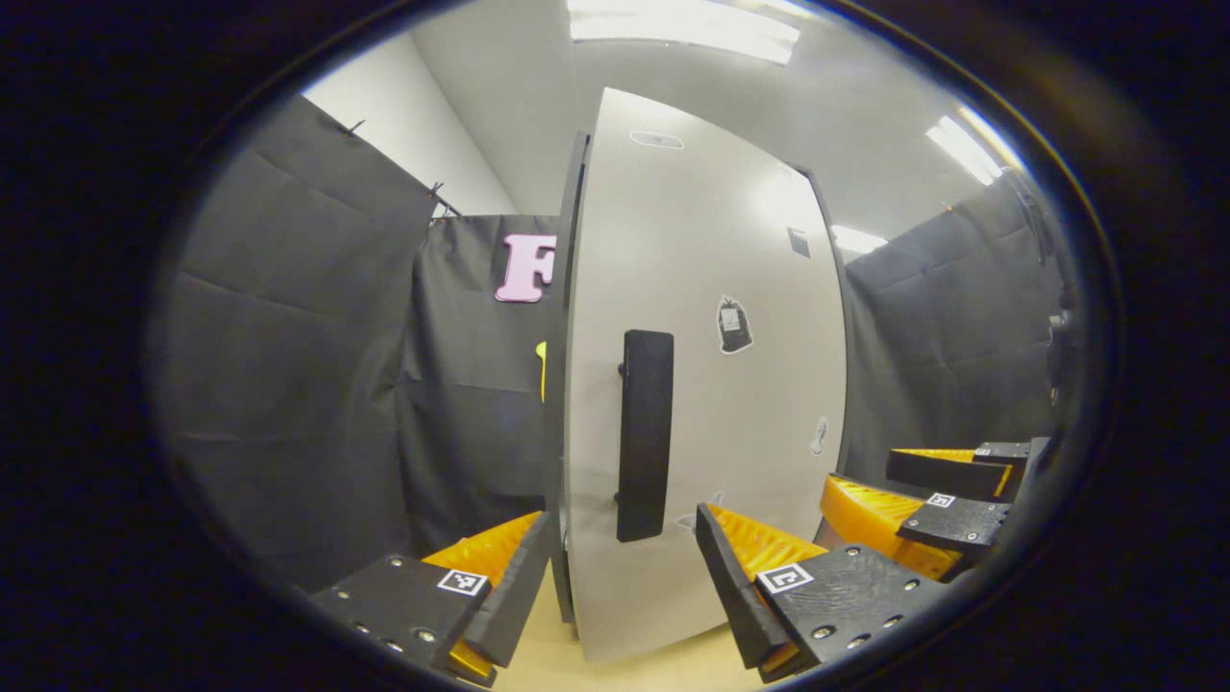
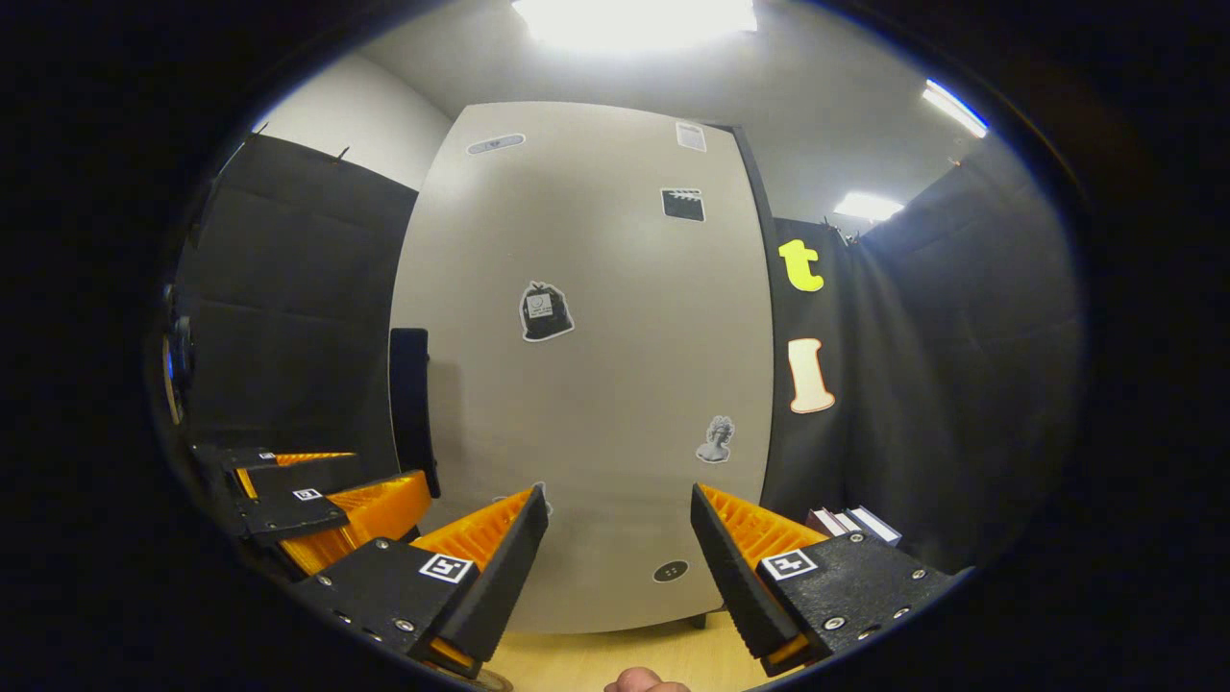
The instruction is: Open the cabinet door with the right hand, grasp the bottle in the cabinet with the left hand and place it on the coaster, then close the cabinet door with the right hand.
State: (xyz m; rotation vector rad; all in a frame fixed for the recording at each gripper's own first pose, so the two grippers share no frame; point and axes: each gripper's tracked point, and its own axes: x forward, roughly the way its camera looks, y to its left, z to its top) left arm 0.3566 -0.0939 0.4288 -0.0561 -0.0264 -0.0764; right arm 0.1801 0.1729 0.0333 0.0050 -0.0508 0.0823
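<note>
The stickers (image 2: 546, 312) on the shut cabinet door (image 2: 596, 384) are too small to read. The left tool (image 1: 623, 567) and right tool (image 2: 620, 557) are both wide apart, holding nothing, near the handle (image 1: 644, 432).

Pale wooden tabletop (image 2: 577, 658) under upright cabinet (image 2: 586, 384), books (image 2: 855, 524) alongside.

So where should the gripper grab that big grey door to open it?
On the tall black bar handle near the left edge of the pale grey cabinet door. It runs upright and stands off the flat door, so the open right hand-held gripper should probably come straight from the front, one finger on each side.
</note>
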